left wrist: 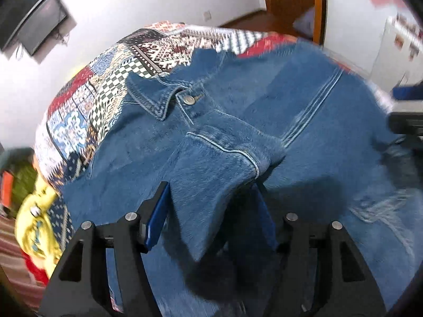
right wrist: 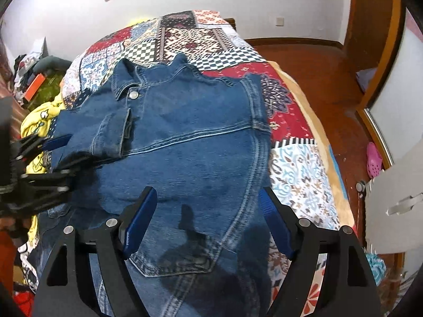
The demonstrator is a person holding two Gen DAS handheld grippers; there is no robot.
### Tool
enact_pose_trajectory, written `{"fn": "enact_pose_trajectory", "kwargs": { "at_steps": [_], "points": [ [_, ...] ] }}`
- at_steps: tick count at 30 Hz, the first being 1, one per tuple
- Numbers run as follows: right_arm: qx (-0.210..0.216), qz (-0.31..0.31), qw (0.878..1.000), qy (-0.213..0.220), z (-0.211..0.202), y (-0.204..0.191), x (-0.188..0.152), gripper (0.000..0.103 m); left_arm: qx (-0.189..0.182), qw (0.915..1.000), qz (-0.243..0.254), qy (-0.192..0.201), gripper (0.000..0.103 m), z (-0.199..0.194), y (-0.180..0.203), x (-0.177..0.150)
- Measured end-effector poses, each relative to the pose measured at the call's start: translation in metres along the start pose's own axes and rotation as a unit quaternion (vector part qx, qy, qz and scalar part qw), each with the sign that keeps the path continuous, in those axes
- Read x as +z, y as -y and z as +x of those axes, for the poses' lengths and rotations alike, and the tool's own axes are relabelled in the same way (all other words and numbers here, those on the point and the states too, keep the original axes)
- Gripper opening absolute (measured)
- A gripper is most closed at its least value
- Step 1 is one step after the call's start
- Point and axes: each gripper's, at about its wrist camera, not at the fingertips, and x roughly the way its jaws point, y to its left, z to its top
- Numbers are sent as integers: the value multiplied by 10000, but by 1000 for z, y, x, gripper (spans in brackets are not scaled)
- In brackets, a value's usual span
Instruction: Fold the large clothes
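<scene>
Denim jacket (right wrist: 185, 132) | pink shoe (right wrist: 374, 159) in right-wrist view only

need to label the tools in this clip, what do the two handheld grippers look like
Both match: the left gripper and right gripper have matte black angular frames with triangular cut-outs, silver round pins at the linkage joints, and two fingers faced with blue pads. No cables, markings or sleeves show.

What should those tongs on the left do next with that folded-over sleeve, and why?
Probably draw the left tongs back off the sleeve cuff. The cuff already lies across the chest of the denim jacket, and the jaws stand apart around it without pinching. The right tongs hang open over the jacket's lower part, likely the next fold.
</scene>
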Motion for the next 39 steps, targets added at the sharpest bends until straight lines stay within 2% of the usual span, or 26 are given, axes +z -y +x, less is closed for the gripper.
{"fn": "enact_pose_trajectory", "kwargs": {
  "at_steps": [1, 4, 5, 6, 7, 8, 10, 13, 15, 18, 19, 23, 24, 27, 29, 30, 31, 35, 39],
  "points": [
    [-10, -23, 10000, -37, 4, -2, 0, 76, 150, 9999, 52, -32, 62, 7, 3, 3],
    [-146, -105, 9997, -158, 16, -4, -2, 77, 85, 9999, -61, 89, 59, 11, 3, 6],
    [-195, -112, 9995, -221, 20, -4, -3, 77, 3, 9997, -145, 177, 48, 8, 0, 6],
    [-227, -108, 9992, -307, 25, -3, -4, 77, -88, 9994, -236, 219, 41, 4, -2, 6],
    [-257, -102, 9987, -423, 32, -1, -6, 77, -137, 9991, -359, 201, 24, 0, -6, 6],
    [-290, -109, 9983, -486, 36, -1, -7, 77, -209, 9984, -489, 208, 16, -2, -12, 6],
    [-307, -175, 9982, -491, 38, -2, -9, 77, -574, 9929, -965, 389, 12, -17, -33, 2],
    [-344, -218, 9982, -440, 35, -4, -10, 78, -966, 9799, -1621, 641, 9, -38, -66, -9],
    [-329, -184, 9984, -423, 35, -2, -10, 79, -1228, 9650, -2160, 839, 9, -56, -96, -27],
    [-257, -81, 9989, -377, 36, 3, -11, 83, -1301, 9505, -2641, 997, 9, -73, -125, -54],
    [-224, -39, 9990, -377, 36, 4, -12, 83, -1263, 9484, -2735, 992, 9, -73, -132, -64],
    [-228, -24, 9990, -373, 36, 4, -12, 84, -858, 9446, -3067, 796, 10, -71, -143, -106],
    [-254, -41, 9989, -379, 36, 3, -12, 84, -770, 9443, -3117, 719, 15, -69, -143, -116],
    [-310, -75, 9987, -397, 36, 2, -12, 84, -1137, 9367, -3298, 300, 17, -50, -141, -148],
    [-359, -88, 9984, -422, 36, 1, -12, 84, -1060, 9365, -3341, -16, 32, -36, -134, -166],
    [-379, -95, 9983, -432, 36, 1, -12, 84, -919, 9383, -3332, -144, 34, -30, -131, -174],
    [-396, -97, 9982, -438, 35, 1, -12, 84, -871, 9393, -3311, -212, 41, -27, -129, -181],
    [-410, -88, 9979, -501, 32, 3, -13, 84, -772, 9382, -3358, -325, 54, -30, -132, -198],
    [-412, -114, 9979, -478, 24, 5, -6, 84, -640, 9376, -3408, -257, 56, -50, -152, -201]
  ]
}}
